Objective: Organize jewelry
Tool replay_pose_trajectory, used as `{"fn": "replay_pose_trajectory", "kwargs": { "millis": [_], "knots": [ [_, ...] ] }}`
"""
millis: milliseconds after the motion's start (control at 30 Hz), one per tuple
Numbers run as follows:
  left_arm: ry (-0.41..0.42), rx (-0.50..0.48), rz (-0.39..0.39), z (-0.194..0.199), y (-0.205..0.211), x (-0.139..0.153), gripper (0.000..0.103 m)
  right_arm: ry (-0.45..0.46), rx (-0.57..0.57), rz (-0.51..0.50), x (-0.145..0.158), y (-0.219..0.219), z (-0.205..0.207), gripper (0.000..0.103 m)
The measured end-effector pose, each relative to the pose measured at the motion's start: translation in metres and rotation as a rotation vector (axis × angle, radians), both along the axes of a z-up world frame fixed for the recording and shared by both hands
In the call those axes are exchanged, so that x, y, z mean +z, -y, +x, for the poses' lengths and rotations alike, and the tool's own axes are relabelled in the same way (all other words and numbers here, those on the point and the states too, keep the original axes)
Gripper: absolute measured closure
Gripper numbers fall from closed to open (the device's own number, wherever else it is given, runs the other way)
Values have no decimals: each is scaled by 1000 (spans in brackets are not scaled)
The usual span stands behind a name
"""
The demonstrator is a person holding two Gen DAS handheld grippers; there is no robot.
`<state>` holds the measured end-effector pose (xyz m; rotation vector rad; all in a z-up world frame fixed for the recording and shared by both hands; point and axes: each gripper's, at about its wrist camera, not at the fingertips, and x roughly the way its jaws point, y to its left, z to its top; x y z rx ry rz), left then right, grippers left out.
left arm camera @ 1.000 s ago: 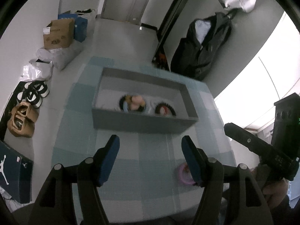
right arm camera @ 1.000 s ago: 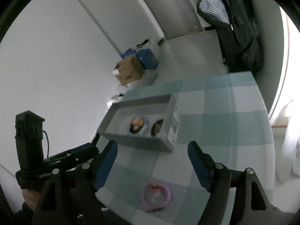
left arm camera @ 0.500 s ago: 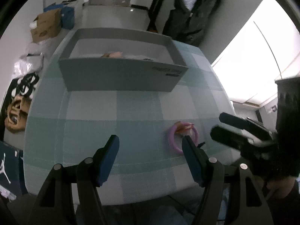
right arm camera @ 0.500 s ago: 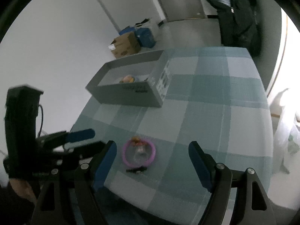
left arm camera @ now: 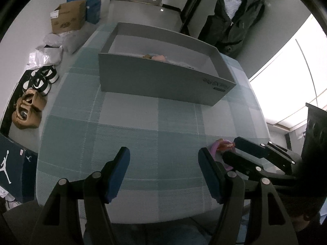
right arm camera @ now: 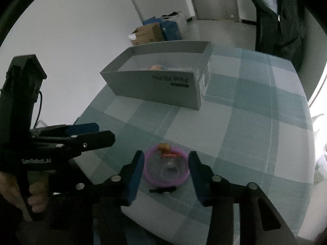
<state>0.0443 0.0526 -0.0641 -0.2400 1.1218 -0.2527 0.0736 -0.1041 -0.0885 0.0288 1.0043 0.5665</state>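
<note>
A pink ring-shaped bracelet [right arm camera: 166, 169] with a small orange-red charm lies on the checked tablecloth [right arm camera: 235, 143] near its front edge. My right gripper [right arm camera: 165, 169] straddles it. Its jaws are closing, and the blue pads stand just beside the ring's rim on either side without pressing on it. In the left wrist view only a bit of the bracelet [left arm camera: 214, 147] shows, beside the right gripper [left arm camera: 230, 148]. My left gripper [left arm camera: 163, 163] hovers open over bare cloth to the bracelet's left, with nothing between its fingers. The grey box [left arm camera: 163, 81] further back holds other pieces.
A small black item [right arm camera: 161, 189] lies just in front of the bracelet. The table's near edge [left arm camera: 163, 220] is close below both grippers. On the floor at left are a cardboard box [left arm camera: 67, 18] and shoes [left arm camera: 40, 79]. A black jacket [left arm camera: 235, 16] hangs behind.
Both grippers have sunk toward the table. The right gripper moved over the pink bracelet, so the ring now sits between its fingers, and its jaws have narrowed. The left jaws kept their width.
</note>
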Motion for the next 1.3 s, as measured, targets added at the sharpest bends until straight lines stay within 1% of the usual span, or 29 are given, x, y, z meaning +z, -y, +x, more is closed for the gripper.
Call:
{"fn": "replay_pose_trajectory", "kwargs": {
  "millis": [67,100,167,267,367,433,533,667,767,900,967,1033,1067,1133,1200,1300],
  "knots": [
    [-1,2,-4,1,0,0,38,16,10,-18,1,-4,-1,75],
    [-2,2,-6,1,-1,0,38,21,14,-30,0,-5,-1,78],
    [-5,4,-11,1,-1,0,38,27,22,-61,-2,-10,-2,86],
    [-9,5,-18,1,-3,0,38,39,30,-73,-2,-12,-4,86],
    [-9,11,-31,1,-4,0,38,41,24,-61,-1,-9,-5,87],
    [-6,11,-41,1,-5,1,38,35,11,-32,1,-5,-3,87],
    [2,1,-48,1,-3,2,38,24,-22,41,8,6,1,86],
    [14,-34,-67,-1,3,4,38,9,-67,124,16,20,7,86],
    [33,-83,-82,-3,13,9,38,15,-102,161,23,31,10,86],
    [59,-193,-107,-9,37,15,38,38,-150,191,34,46,13,86],
    [71,-271,-118,-13,52,17,38,34,-180,212,37,57,15,86],
    [92,-334,-78,-19,71,19,38,33,-205,227,39,65,16,86],
    [104,-366,-45,-22,81,19,38,33,-217,230,40,69,17,86],
    [117,-397,20,-26,94,16,38,31,-232,237,40,75,18,86],
    [107,-405,61,-24,103,11,38,33,-236,238,41,77,17,86],
    [90,-379,102,-17,106,5,38,40,-232,238,42,78,15,86]
  ]
}}
